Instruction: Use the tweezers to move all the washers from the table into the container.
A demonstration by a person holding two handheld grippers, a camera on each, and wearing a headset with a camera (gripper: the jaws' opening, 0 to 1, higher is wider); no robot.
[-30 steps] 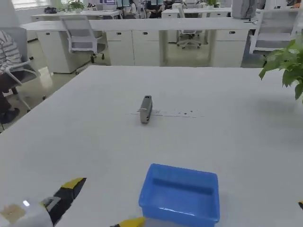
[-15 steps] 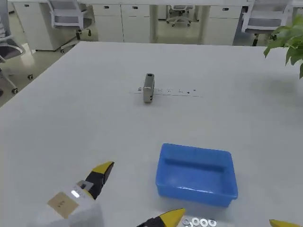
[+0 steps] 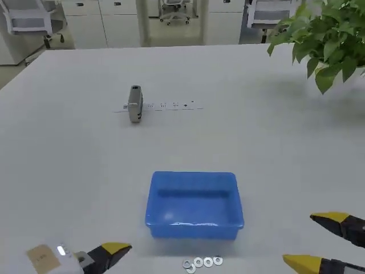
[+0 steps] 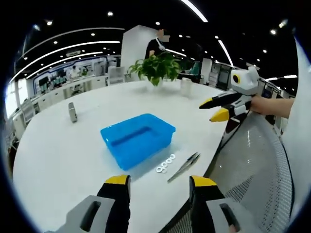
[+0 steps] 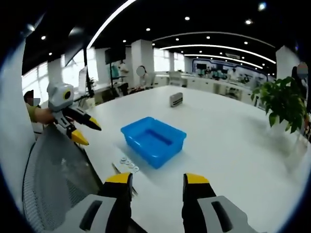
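Left gripper (image 4: pixel 160 180) and right gripper (image 5: pixel 156 178) both gape wide, empty.
Tweezers (image 4: pixel 183 166) lie on the surface (image 3: pixel 85 165) beside the washers (image 3: pixel 202 262), at the container's (image 3: pixel 194 227) 6 o'clock; in the left gripper view their long axis runs 8-to-2 o'clock.

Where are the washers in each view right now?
Head view: washers at bottom centre, just below the blue container.
Left gripper view: washers low centre, between container and tweezers.
Right gripper view: washers lower left, beside container.
Shared landmark: the blue container.
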